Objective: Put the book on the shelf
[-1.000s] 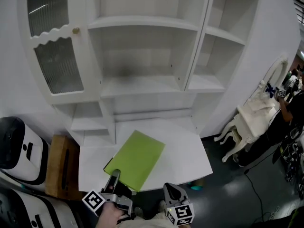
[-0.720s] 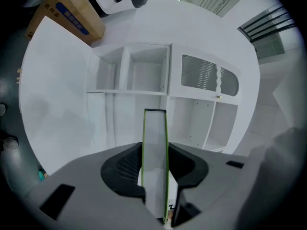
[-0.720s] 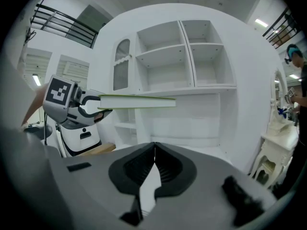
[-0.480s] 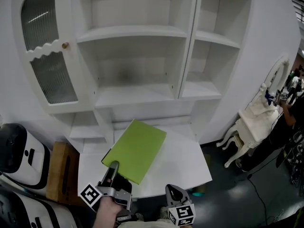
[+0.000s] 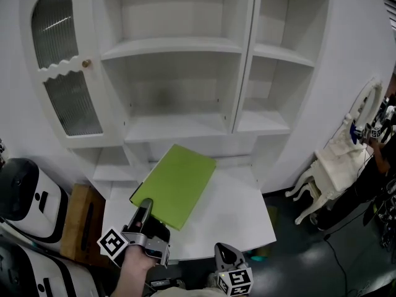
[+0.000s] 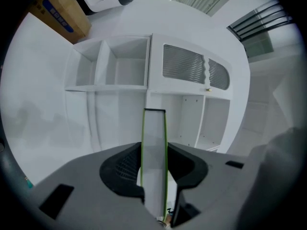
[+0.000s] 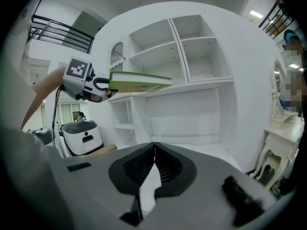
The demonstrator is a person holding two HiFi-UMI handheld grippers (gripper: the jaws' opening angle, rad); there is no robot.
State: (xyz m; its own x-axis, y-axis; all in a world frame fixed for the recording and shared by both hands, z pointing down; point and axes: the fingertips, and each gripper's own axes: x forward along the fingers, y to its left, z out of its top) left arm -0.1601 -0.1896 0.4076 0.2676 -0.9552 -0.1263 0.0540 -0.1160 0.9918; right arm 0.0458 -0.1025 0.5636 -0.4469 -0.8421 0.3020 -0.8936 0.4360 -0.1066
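left gripper (image 5: 145,208): clamps green book (image 5: 176,183) edge, flat above counter (image 5: 238,210) to slide onto shelf (image 5: 176,127) | right gripper (image 5: 224,251): closed, empty

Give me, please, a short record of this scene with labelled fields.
book: green, held in the air in front of the shelf unit, not yet on a shelf
left gripper: shut on the book's near edge; its fingers have just tightened a little
right gripper: shut, holding nothing, low by the desk's near edge
shelf unit: white, open compartments
desk: white, below the book
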